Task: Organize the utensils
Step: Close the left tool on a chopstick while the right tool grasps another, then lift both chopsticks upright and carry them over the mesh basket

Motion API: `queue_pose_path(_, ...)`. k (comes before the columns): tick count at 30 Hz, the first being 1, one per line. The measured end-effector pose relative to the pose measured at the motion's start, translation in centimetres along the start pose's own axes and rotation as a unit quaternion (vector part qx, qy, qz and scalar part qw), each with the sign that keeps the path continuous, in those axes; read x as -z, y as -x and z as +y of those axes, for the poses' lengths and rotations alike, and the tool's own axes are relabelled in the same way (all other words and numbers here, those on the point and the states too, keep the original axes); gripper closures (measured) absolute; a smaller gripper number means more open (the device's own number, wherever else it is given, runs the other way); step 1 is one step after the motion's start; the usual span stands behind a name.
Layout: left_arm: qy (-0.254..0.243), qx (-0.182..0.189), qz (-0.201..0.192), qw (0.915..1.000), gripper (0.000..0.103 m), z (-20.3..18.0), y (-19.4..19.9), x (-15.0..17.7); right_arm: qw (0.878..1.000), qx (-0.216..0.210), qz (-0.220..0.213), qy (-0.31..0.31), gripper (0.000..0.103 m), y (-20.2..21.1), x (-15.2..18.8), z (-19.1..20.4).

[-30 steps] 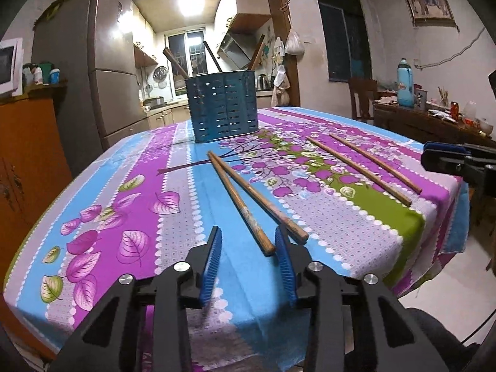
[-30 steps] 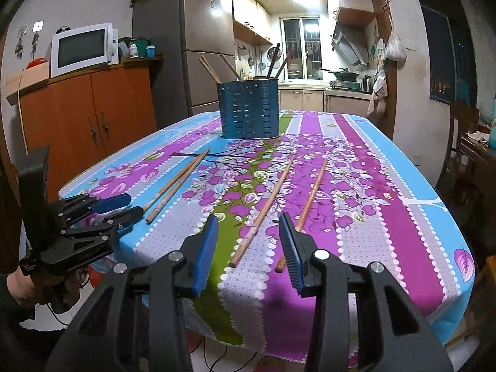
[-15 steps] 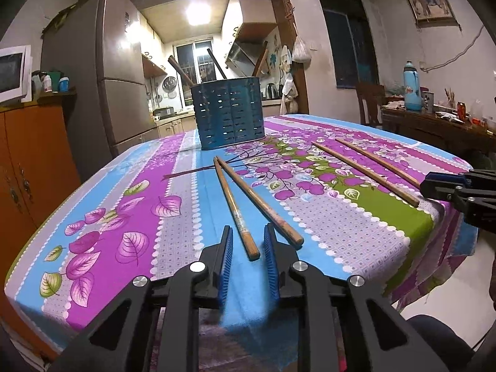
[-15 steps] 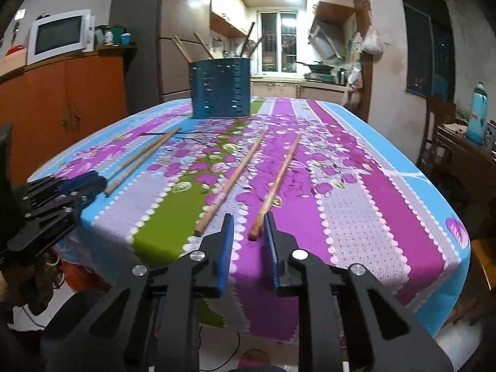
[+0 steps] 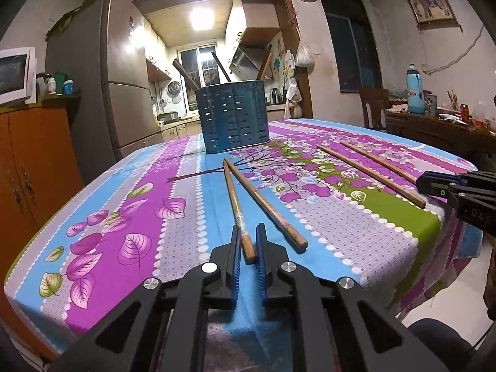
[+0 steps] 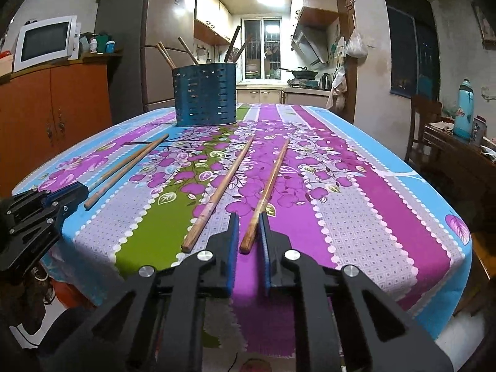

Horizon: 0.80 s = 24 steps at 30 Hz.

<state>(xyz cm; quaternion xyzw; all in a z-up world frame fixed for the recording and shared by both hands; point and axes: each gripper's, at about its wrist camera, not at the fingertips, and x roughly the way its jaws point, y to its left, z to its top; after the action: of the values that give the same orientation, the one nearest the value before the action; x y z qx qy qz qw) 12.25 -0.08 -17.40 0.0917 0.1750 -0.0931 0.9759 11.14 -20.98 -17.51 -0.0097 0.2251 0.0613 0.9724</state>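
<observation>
Both the left tongs [image 5: 248, 241] and right tongs [image 6: 249, 229] stand narrowly parted around a chopstick end [image 5: 247, 245], not visibly clamped; end-grips risk pivoting short of the blue holder [image 5: 234, 117].

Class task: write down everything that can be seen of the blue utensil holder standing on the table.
The blue utensil holder is a tall, rounded tub with rows of small slots through its wall; it looks like plastic or painted metal. It stands upright on the floral tablecloth at the table's far end, beyond the four loose chopsticks, none of which touch it. Several brown and dark sticks lean out of its open top. Neither gripper is near it.
</observation>
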Motion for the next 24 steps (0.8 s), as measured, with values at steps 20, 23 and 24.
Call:
queue_pose_path(20,0.005,-0.010,-0.017,0.9998,0.095,0.0,0.4,0.3,0.999,0.013,-0.030,-0.031,0.098,0.7,1.0,-0.4)
queue_pose_path(23,0.008,-0.013,-0.025,0.9996,0.095,0.4,0.8,-0.1,0.999,0.014,-0.038,-0.028,0.098,1.1,0.4,-0.5)
queue_pose_path(24,0.009,-0.014,-0.027,0.9995,0.095,0.4,1.0,-0.3,0.999,0.014,-0.041,-0.026,0.098,1.4,0.1,-0.5)
